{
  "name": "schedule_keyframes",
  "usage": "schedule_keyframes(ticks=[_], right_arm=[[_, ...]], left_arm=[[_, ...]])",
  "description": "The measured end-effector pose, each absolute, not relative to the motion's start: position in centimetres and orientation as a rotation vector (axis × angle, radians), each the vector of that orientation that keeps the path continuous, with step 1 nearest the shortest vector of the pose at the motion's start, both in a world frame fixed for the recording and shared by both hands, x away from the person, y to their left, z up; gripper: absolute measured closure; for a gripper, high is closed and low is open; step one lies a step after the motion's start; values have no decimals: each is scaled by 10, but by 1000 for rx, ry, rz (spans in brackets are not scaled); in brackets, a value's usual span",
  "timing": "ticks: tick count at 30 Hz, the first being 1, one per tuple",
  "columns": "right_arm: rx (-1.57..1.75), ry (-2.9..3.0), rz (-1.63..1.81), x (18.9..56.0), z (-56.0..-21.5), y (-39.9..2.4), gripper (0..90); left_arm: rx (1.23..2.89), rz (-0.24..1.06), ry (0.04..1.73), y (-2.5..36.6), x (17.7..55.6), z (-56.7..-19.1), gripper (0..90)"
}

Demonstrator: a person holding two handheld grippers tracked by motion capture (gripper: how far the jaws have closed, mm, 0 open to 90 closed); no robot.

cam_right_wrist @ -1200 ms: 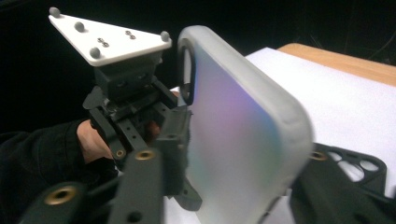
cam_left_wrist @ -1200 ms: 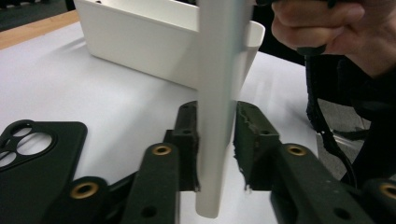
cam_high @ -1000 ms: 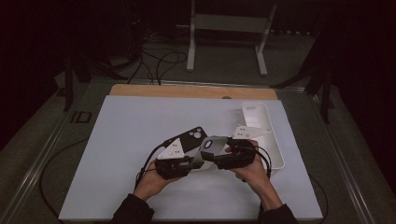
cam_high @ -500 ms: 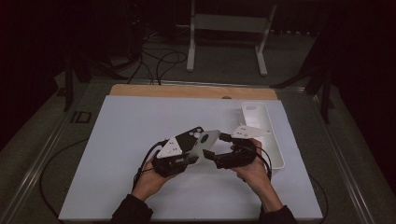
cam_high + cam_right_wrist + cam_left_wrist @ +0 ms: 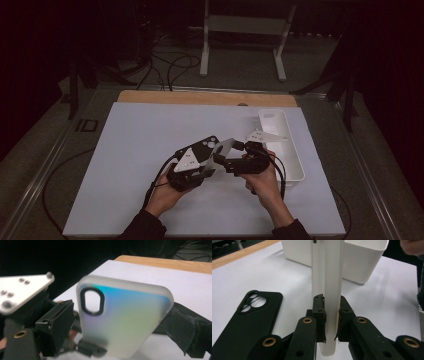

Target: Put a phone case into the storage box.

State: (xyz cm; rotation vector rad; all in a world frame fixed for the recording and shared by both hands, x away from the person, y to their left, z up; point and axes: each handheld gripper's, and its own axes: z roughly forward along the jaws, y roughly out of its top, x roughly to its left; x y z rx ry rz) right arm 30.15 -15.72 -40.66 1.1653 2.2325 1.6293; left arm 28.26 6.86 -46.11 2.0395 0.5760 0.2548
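Left gripper [image 5: 329, 326]: jaws closed on the frosted phone case [image 5: 329, 290]. Right gripper [image 5: 235, 161]: jaw state indeterminate; case directly ahead.

Frosted iridescent phone case [image 5: 125, 317], black case [image 5: 244, 317], white bin [image 5: 286, 145], black tongs.

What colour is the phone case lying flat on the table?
Black, best seen in the left gripper view.

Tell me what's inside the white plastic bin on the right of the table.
In the high view, the part of the long white plastic bin interior that shows looks bare. The right gripper and its grey plate cover part of it, so that part cannot be checked.
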Motion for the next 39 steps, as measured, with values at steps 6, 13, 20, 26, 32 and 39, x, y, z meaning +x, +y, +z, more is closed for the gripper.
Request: schedule_keyframes(ticks=[6, 13, 20, 26, 32, 39], right_arm=[[1240, 2157, 1691, 305, -408, -152, 151], [1208, 2106, 1692, 301, -407, -146, 164], [1187, 2115, 1705, 300, -406, -147, 168], [1174, 2114, 1688, 300, -404, -151, 168], [1179, 2109, 1682, 301, -404, -155, 168], [1178, 2110, 1673, 301, -403, -157, 168]], left_arm=[[2024, 235, 593, 67, 282, -462, 811], [2018, 228, 596, 67, 282, -462, 807], [2023, 240, 586, 69, 281, -461, 738], [2002, 257, 619, 76, 281, -456, 554], [1985, 316, 681, 83, 282, -454, 307], [1970, 350, 718, 96, 282, -453, 146]])
